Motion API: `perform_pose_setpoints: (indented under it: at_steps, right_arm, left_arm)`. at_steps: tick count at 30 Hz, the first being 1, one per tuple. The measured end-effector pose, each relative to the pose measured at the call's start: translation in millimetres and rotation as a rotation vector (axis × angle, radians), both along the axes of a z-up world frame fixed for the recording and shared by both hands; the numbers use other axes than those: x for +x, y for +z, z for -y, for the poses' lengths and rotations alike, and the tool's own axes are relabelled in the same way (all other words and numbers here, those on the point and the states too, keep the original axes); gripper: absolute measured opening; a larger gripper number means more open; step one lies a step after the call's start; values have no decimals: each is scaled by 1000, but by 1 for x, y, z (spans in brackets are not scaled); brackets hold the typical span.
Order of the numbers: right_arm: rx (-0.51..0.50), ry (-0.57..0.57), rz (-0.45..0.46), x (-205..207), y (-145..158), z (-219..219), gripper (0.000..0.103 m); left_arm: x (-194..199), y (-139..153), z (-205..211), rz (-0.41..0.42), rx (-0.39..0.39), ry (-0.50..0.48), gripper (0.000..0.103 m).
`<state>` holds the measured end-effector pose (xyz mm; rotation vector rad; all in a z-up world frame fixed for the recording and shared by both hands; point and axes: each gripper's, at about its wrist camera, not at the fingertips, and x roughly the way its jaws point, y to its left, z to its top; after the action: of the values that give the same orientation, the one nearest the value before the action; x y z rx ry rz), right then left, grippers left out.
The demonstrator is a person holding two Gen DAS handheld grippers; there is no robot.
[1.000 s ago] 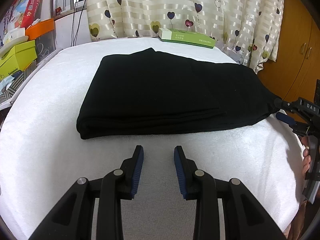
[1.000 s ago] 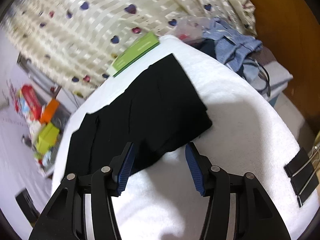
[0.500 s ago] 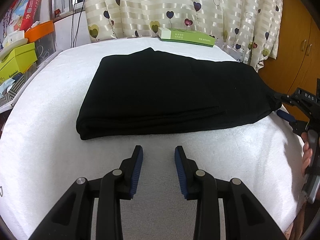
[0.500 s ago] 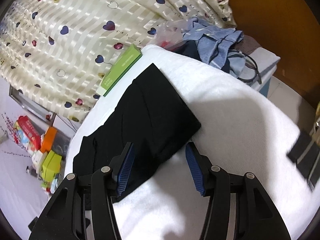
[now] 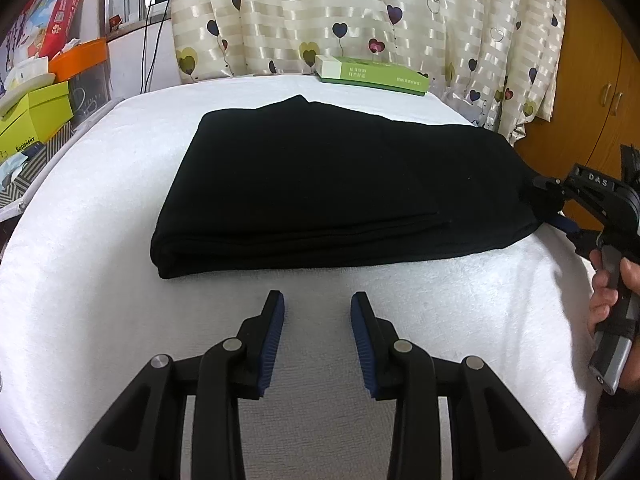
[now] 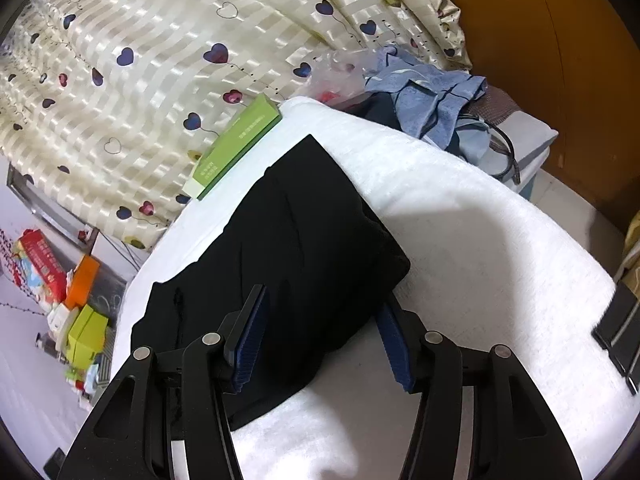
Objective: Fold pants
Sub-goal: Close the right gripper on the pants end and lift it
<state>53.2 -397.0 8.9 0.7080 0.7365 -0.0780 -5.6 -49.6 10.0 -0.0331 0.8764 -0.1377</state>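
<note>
Black pants (image 5: pixel 328 176), folded into a flat stack, lie across a white towel-covered table (image 5: pixel 100 240). My left gripper (image 5: pixel 317 312) is open just in front of the stack's near edge, with nothing between its blue pads. In the right wrist view my right gripper (image 6: pixel 320 332) is open and straddles the right end of the pants (image 6: pixel 288 248), with fabric between its fingers. The left wrist view shows that right gripper (image 5: pixel 556 204) at the stack's right end, one finger over the cloth and one under it. A hand (image 5: pixel 608 284) holds its handle.
A green box (image 5: pixel 372 74) lies at the table's far edge against the heart-print curtain (image 5: pixel 360 8). Yellow and orange boxes (image 5: pixel 32 120) stand off the table to the left. Blue clothes (image 6: pixel 432 96) are piled beyond the right edge, near a wooden cabinet (image 5: pixel 592 80). Black clips (image 6: pixel 620 328) lie at the right.
My right gripper has moved in onto the right end of the pants, so the fabric now sits between its open fingers. The left gripper has barely moved.
</note>
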Motion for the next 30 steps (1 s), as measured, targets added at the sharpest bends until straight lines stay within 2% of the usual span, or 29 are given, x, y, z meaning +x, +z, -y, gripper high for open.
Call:
perform_pose_setpoints:
  at_steps: [4, 7, 19, 30]
  right_arm:
    - [47, 5, 10, 14, -2, 7, 52]
    - [27, 18, 19, 17, 3, 7, 27]
    - [-21, 172, 161, 21, 52, -21, 22]
    - [-81, 371, 258, 43, 99, -80, 21]
  left_arm:
    - [-1, 0, 1, 1, 11, -5, 40]
    - [-1, 0, 1, 0, 4, -4, 40]
    - [1, 7, -9, 23, 4, 33, 40]
    - [1, 4, -35, 21, -12, 109, 40]
